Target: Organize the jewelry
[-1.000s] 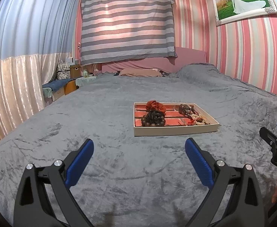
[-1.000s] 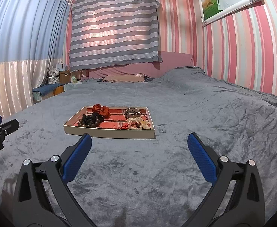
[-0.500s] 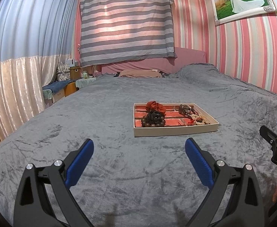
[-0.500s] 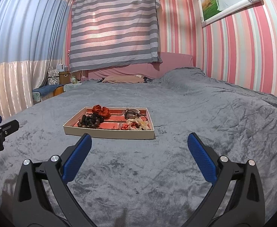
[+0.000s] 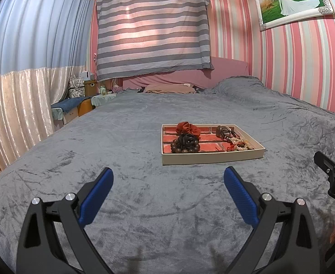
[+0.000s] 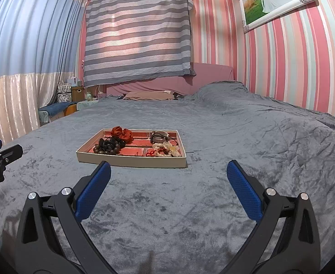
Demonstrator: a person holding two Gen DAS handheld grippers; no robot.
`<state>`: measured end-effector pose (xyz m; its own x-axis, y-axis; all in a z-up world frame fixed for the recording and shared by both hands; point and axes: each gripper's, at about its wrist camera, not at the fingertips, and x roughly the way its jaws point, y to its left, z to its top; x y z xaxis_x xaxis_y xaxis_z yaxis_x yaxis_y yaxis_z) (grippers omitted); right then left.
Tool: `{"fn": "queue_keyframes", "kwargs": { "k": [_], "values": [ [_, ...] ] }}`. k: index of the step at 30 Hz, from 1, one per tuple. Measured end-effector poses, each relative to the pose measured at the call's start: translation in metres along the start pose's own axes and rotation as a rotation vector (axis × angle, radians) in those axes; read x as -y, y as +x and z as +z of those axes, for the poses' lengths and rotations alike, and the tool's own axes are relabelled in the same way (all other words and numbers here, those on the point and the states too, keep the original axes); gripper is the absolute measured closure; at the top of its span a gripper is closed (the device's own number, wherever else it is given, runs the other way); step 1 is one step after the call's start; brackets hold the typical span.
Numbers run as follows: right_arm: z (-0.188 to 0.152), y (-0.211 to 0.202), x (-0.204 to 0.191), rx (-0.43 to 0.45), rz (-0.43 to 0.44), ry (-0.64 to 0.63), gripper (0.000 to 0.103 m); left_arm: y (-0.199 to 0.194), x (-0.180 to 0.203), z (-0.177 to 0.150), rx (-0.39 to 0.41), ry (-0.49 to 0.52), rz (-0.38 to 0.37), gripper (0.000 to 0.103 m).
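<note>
Two grippers: left gripper [image 5: 168,182] and right gripper [image 6: 168,177] spread wide, holding nothing
Tray [image 5: 211,158]: flat on blanket [image 5: 121,137], long axis left-right
Scrunchie [image 5: 188,128]: far-left compartment

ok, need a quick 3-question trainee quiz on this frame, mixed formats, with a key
1. True or false: the left gripper is holding a piece of jewelry.
2. Multiple choice: the red scrunchie lies in which part of the tray, seen from the right wrist? A) near right corner B) far left area C) outside it, on the blanket
3. Fill in: the tray rests on a grey ____ covering the bed.

Key: 1. False; both the left and the right gripper are open, with nothing between the fingers. 2. B; just behind the dark wooden bead bracelet. 3. blanket.
</note>
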<state>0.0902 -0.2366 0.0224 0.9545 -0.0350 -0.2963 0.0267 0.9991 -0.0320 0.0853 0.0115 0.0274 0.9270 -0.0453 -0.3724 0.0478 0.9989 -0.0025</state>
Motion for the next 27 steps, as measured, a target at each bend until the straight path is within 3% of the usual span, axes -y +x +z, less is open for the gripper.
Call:
{"fn": "queue_keyframes", "kwargs": {
  "k": [27],
  "values": [
    [-0.0011,0.0004,0.0012,0.003,-0.004,0.0,0.004,-0.0004,-0.0012,-0.0008,0.002,0.006,0.005,0.008]
  ]
}}
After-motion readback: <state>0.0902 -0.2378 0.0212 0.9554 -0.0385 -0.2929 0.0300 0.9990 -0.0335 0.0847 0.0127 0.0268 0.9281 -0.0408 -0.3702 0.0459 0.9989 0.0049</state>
